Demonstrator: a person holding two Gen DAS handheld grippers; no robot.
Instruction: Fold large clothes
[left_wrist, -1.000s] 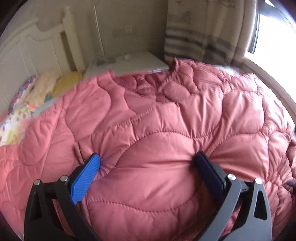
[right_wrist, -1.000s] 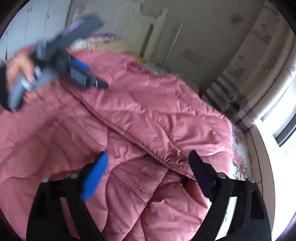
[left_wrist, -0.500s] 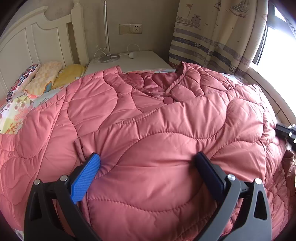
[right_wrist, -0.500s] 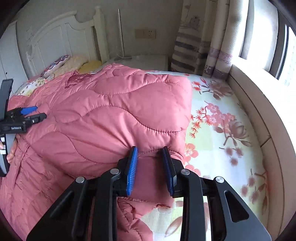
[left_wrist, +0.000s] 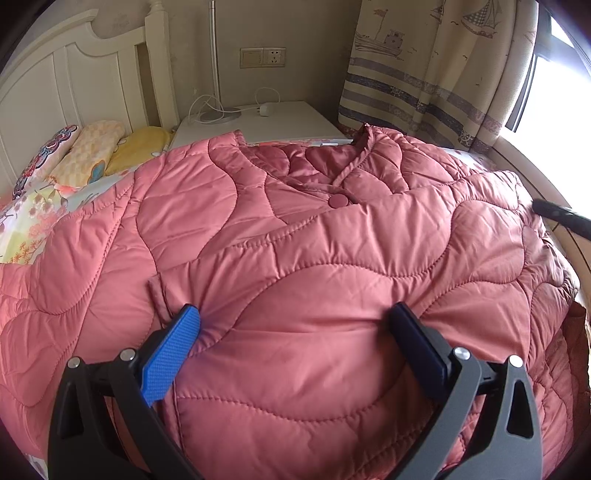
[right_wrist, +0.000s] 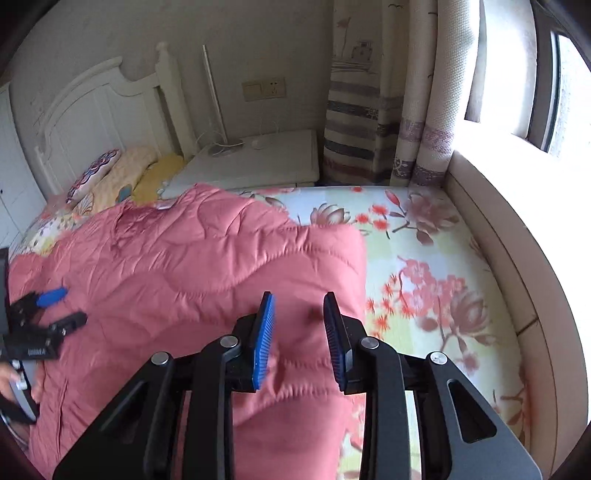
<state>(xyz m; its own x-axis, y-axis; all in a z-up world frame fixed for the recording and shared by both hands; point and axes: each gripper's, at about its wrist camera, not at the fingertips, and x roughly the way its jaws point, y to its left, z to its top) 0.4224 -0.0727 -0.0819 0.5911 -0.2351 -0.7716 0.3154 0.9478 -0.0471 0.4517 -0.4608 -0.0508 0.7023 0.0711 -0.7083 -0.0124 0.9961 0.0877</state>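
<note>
Right gripper (right_wrist: 299, 332) jaws parted off the pink quilted coat (left_wrist: 314, 295) edge since 0.5s ago, left gripper (left_wrist: 295, 332) spread wide, pressing fabric; smooth flat before regrasping.

Floral-sheeted bed (right_wrist: 424, 258) carries pink quilted coat (left_wrist: 314, 277) (spread wide), pillows (right_wrist: 110, 181) by headboard.

Daylight is streaming through the window (right_wrist: 554, 85) past striped curtains (left_wrist: 424, 74); a white headboard (left_wrist: 74, 85) and nightstand (left_wrist: 266, 122) are flanking the floral-sheeted bed (right_wrist: 424, 266).
</note>
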